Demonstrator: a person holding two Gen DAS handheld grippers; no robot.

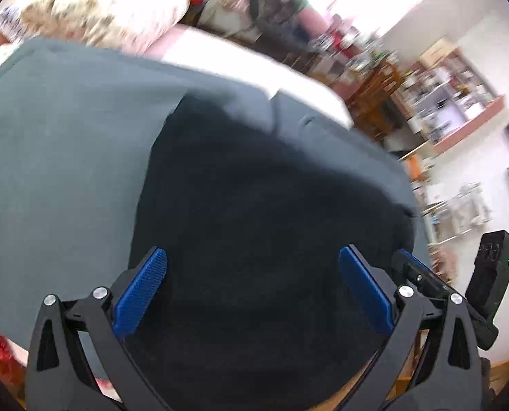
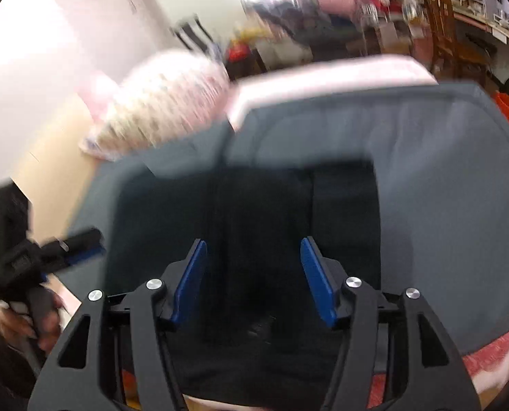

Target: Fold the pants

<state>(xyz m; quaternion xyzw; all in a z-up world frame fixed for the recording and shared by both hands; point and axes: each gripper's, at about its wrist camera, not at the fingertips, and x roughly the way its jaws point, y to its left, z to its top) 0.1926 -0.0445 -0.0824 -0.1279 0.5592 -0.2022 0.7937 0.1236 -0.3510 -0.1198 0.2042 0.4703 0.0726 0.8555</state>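
Observation:
Dark navy pants (image 1: 254,188) lie flat on a grey-blue blanket (image 1: 49,137) spread over a bed. My left gripper (image 1: 252,275) hangs just above the near part of the pants, its blue pads (image 1: 141,294) wide apart with nothing clamped. In the right wrist view the pants (image 2: 254,212) fill the middle of the blanket (image 2: 443,188). My right gripper (image 2: 253,270) is open over them, the pads (image 2: 318,281) standing apart and only dark cloth below. Each gripper shows in the other's view: the right gripper (image 1: 422,274) and the left gripper (image 2: 69,250), which a hand (image 2: 38,322) holds.
A flowered pillow (image 2: 165,109) lies at the head of the bed on a pale pink sheet (image 2: 323,72). A red patterned cover (image 2: 487,359) shows at the bed's near edge. Behind the bed stand a wooden chair (image 2: 443,24), cluttered shelves (image 1: 453,92) and piled clothes.

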